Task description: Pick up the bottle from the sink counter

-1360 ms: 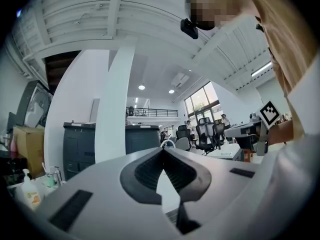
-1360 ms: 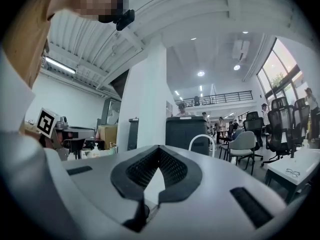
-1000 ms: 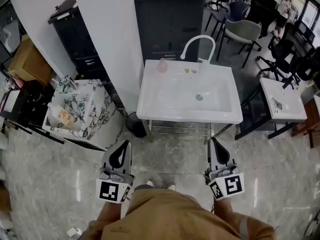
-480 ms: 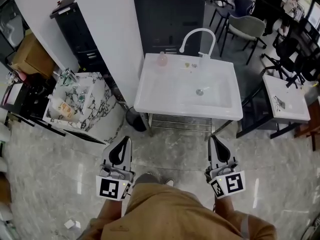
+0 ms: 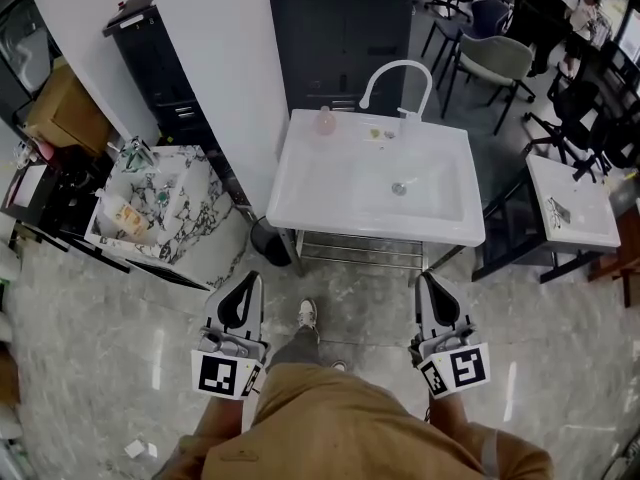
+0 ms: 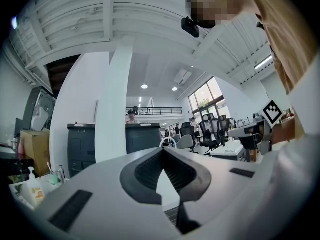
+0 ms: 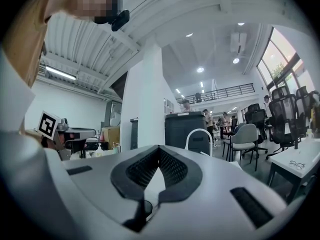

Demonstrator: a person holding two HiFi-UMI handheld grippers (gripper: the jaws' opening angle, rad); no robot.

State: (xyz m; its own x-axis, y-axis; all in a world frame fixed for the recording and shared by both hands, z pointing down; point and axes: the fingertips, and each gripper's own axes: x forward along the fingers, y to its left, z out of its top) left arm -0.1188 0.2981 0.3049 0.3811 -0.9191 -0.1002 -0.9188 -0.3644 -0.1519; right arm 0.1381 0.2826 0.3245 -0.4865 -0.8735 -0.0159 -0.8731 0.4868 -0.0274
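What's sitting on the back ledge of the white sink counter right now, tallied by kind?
Pink translucent bottle: 1
White curved faucet: 1
Small pale bits beside the faucet, too small to identify: 2
Total: 4

Head view steeply down, 2 gripper views level, all sharing faucet (image 5: 398, 62)

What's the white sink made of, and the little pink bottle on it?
Sink: smooth, shiny white with soft reflections, so probably ceramic, maybe moulded plastic. Bottle: pale pink and it looks slightly see-through, so likely plastic, but it is too small here to be sure.
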